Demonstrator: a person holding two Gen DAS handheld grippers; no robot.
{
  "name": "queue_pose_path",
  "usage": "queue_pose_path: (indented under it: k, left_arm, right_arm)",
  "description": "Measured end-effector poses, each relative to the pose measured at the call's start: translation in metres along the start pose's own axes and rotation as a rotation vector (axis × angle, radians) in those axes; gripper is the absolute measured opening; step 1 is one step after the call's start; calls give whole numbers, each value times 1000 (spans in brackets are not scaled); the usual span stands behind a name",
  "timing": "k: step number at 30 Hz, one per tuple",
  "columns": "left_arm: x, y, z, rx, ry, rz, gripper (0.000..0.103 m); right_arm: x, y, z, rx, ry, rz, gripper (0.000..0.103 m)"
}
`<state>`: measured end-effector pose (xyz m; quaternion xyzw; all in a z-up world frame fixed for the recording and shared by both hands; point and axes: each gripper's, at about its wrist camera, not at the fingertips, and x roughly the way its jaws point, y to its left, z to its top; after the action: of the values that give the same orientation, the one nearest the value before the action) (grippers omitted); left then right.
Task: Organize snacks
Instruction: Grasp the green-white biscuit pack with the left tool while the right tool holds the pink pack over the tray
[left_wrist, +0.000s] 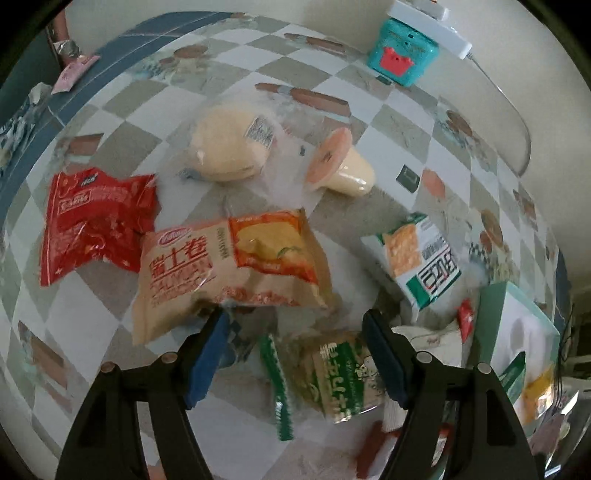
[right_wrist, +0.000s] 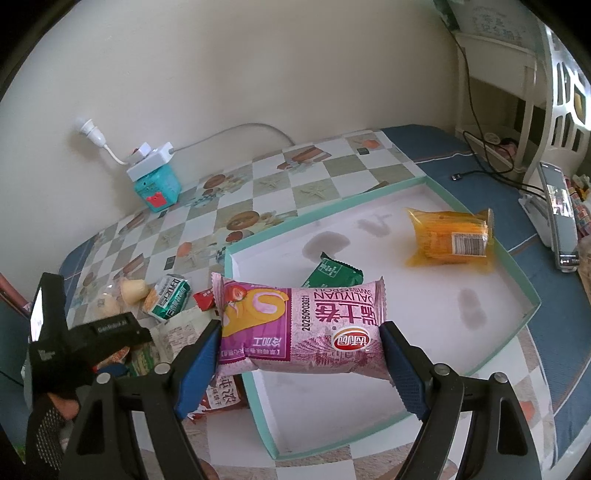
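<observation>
A checkered cloth printed with seashells is covering the surface (right_wrist: 325, 173), with a blue border running along its edges, and a plain cream wall (right_wrist: 229, 66) is standing behind it. Against that wall a teal box (right_wrist: 158, 190) is sitting under a white power strip (right_wrist: 149, 160) whose cable is running up to a wall plug. A white shelf unit (right_wrist: 532, 92) with trailing black cables is rising in the far right corner.

A shallow white tray with a teal rim (right_wrist: 517, 266) is lying on the surface, holding an orange packet (right_wrist: 448, 236) and a small green packet (right_wrist: 330, 273). The right hand-held gripper (right_wrist: 301, 363) is clamping a pink Swiss roll packet (right_wrist: 303, 321) end to end above the tray's near left corner.

The left hand-held gripper (left_wrist: 293, 354) is hanging with its jaws apart and pressing on nothing, above a green snack packet (left_wrist: 332, 384). Beyond it a tan Swiss roll packet (left_wrist: 229, 269), a red packet (left_wrist: 96, 225), a bagged bun (left_wrist: 229, 147), a jelly cup (left_wrist: 340, 166) and a green-and-white cracker packet (left_wrist: 421, 254) are lying loose on the cloth.
</observation>
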<state>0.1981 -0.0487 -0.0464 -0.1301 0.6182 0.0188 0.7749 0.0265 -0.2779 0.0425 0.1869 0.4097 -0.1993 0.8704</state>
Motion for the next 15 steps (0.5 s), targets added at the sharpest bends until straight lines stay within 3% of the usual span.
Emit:
queue_pose_path:
  k: [7, 9, 13, 15]
  left_arm:
    - [-12, 17, -16, 52, 3, 99, 75]
    - [-17, 20, -23, 54, 12, 74, 75]
    - [-29, 29, -31, 62, 39, -53, 75]
    - [-33, 21, -36, 100, 42, -72, 75]
  right_arm:
    - [-4, -1, 0, 2, -7, 4, 85]
    - [-5, -1, 0, 2, -8, 7, 85]
    - [-5, -1, 0, 3, -8, 9, 85]
    - [-6, -1, 0, 3, -8, 10, 85]
